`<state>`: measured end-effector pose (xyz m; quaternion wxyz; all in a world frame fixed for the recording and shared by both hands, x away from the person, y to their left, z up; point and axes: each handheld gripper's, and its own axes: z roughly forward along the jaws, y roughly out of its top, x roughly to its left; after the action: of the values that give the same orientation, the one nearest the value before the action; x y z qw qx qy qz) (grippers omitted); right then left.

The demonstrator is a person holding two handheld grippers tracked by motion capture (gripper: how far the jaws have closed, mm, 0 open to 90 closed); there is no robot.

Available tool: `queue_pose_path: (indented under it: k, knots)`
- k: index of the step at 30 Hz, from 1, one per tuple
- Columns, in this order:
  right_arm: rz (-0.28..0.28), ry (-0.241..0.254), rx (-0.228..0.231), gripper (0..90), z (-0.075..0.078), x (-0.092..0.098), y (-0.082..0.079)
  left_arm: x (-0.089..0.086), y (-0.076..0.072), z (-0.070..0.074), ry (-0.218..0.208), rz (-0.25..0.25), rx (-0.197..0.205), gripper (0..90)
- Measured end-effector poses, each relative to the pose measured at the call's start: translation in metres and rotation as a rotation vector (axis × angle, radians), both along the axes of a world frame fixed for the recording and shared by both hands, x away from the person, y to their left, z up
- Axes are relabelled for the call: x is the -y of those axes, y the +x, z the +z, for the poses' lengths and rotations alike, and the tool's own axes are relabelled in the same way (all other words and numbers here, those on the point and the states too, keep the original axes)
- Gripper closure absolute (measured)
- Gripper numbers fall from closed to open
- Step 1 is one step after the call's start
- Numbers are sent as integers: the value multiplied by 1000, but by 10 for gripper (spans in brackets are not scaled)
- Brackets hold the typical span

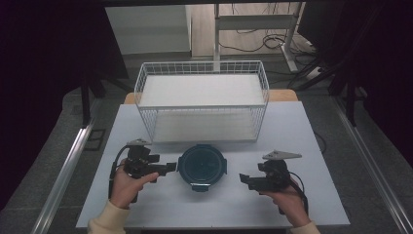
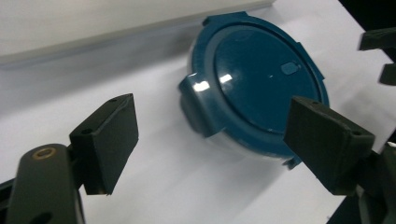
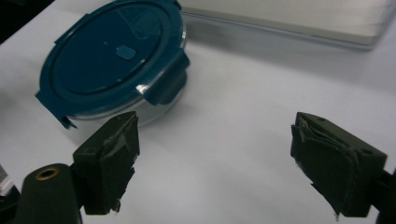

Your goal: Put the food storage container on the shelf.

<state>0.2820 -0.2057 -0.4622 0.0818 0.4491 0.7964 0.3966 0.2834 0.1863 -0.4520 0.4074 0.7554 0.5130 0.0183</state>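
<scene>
A round clear container with a dark teal clip-on lid [image 1: 202,166] sits on the white table between my two grippers. My left gripper [image 1: 169,167] points right at its left edge, jaws open, just short of it. In the left gripper view the container [image 2: 254,86] lies beyond my open left gripper [image 2: 219,140], nothing between the pads. My right gripper [image 1: 243,179] is at the container's right, a gap away, pointing left. The right gripper view shows the container [image 3: 114,63] ahead on the left of my open right gripper [image 3: 219,163]. One side clip [image 3: 166,79] is folded down.
A white wire basket [image 1: 202,100] with a flat white liner stands behind the container, at the table's far half. The table's front edge [image 1: 209,225] runs just below the hands. Metal rails and dark floor flank the table.
</scene>
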Motion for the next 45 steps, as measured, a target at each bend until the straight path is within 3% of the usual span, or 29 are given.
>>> queue_pose_path:
  k: [10, 13, 15, 27, 36, 45]
  knots:
    - [-10, 61, -81, 133, -5, -17, 15, 3, 12, -12, -29, -1, -46, 160]
    - [-6, 84, -102, 127, -6, -24, 19, 2, 14, -16, -75, -21, -57, 160]
    - [1, 98, -114, 121, -7, -30, 21, 3, 15, -18, -71, -22, -61, 158]
    - [8, 159, -195, 106, -21, -61, 37, 11, 28, -36, -141, -56, -133, 156]
    - [-6, 190, -261, 105, -32, -76, 43, 21, 34, -47, -161, -95, -181, 161]
    - [-33, 244, -349, 109, -44, -83, 48, 25, 40, -57, -179, -87, -234, 162]
